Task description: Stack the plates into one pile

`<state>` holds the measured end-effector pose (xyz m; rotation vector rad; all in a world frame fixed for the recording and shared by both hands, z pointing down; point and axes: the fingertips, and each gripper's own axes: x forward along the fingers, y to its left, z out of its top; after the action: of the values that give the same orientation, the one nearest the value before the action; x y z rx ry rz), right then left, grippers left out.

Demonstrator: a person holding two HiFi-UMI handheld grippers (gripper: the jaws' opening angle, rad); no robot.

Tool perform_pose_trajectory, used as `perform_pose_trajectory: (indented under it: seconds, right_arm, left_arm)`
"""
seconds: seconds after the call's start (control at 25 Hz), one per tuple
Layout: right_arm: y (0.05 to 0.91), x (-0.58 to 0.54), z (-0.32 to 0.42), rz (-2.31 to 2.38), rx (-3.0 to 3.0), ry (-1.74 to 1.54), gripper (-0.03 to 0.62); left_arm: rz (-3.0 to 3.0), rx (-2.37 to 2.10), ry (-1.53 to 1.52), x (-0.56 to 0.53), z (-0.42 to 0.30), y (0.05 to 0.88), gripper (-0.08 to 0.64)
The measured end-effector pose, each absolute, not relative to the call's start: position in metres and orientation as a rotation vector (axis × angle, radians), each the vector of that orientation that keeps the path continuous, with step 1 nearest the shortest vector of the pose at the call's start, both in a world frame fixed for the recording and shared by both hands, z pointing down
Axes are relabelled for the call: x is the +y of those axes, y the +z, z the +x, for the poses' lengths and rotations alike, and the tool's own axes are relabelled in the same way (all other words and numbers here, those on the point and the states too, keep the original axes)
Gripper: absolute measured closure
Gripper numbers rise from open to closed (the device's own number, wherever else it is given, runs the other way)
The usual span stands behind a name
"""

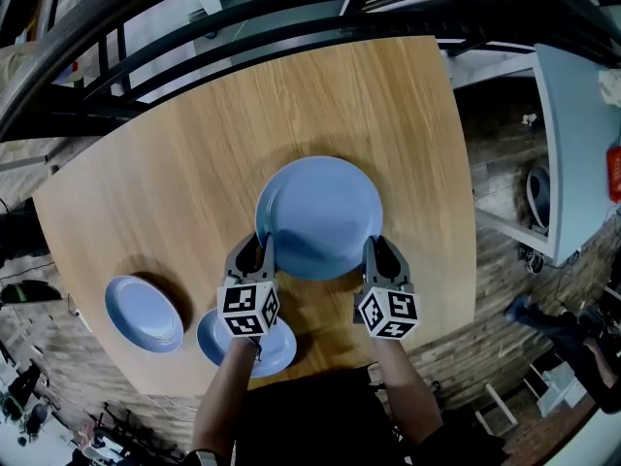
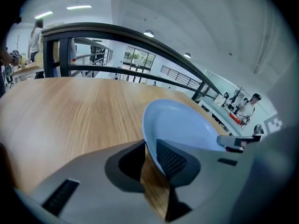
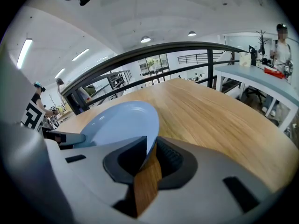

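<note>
- Wooden table (image 1: 320, 95), dark railing (image 3: 154, 49) curving round its far edge.
- Left gripper (image 2: 150, 160): jaws apart, not clamped. The rim of the large blue plate (image 2: 182, 122) stands between them, close against one pad, with a strip of wood showing at the other.
- Right gripper (image 3: 150, 155): jaws apart too, round the opposite rim, same one-sided gap, no clamp.
- Large blue plate lies mid-table between both grippers, one at each near corner of its rim.
- Both grippers angle down at the table.
- Small blue plate (image 1: 278, 349) sits at the near edge, partly under the left gripper's marker cube, apart from the large blue plate.
- Second small plate (image 1: 144, 313) lies just beside it on the left, apart.
- All three lie singly.
</note>
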<state>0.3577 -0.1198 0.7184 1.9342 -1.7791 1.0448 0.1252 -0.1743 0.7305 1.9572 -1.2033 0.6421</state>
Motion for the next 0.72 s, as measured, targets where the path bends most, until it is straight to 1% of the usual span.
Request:
perform_pose_trajectory:
  seconds: [0.36, 0.72]
  right_arm:
    - [0.71, -0.115, 0.364, 1.96, -1.772, 1.033, 0.522]
    - [0.68, -0.107, 0.357, 1.958, -1.811, 0.983, 0.52]
  left_arm:
    - [1.978, -1.178, 0.637, -0.166, 0.132, 0.723, 0.472]
    - [2.0, -1.202, 0.603, -0.157, 0.124, 0.693, 0.474]
